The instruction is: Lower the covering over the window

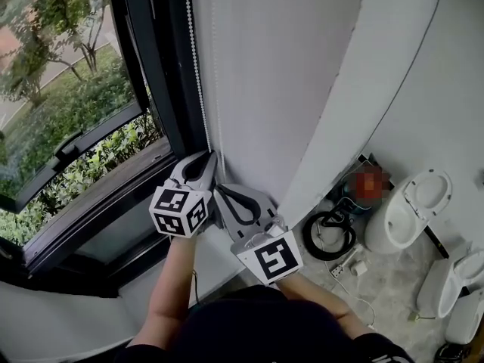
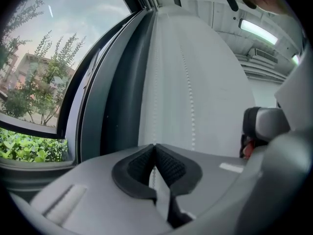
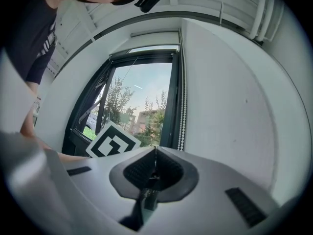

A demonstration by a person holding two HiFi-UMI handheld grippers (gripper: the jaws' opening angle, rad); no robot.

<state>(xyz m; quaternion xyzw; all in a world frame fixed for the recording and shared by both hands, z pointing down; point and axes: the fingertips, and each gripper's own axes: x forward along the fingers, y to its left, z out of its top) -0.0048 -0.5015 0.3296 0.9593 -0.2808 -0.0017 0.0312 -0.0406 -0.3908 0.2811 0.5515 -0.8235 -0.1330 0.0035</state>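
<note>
The window (image 1: 68, 104) stands uncovered, with trees outside; only a pale strip (image 3: 152, 48) shows across its top in the right gripper view. A white bead chain (image 1: 198, 74) hangs in two strands between the dark frame and the white wall (image 1: 272, 89). My left gripper (image 1: 209, 157) is shut on one strand, which runs between its pads (image 2: 155, 148). Just below and to the right, my right gripper (image 1: 218, 190) is also shut, and a thin strand seems pinched in its pads (image 3: 155, 151). More chain (image 3: 183, 116) hangs beyond it.
The dark window frame (image 1: 162, 89) and sill (image 1: 91, 210) lie to the left of both grippers. On the floor at the right stand white toilet bowls (image 1: 412, 206), a coil of black cable (image 1: 330, 235) and a power strip (image 1: 344, 265).
</note>
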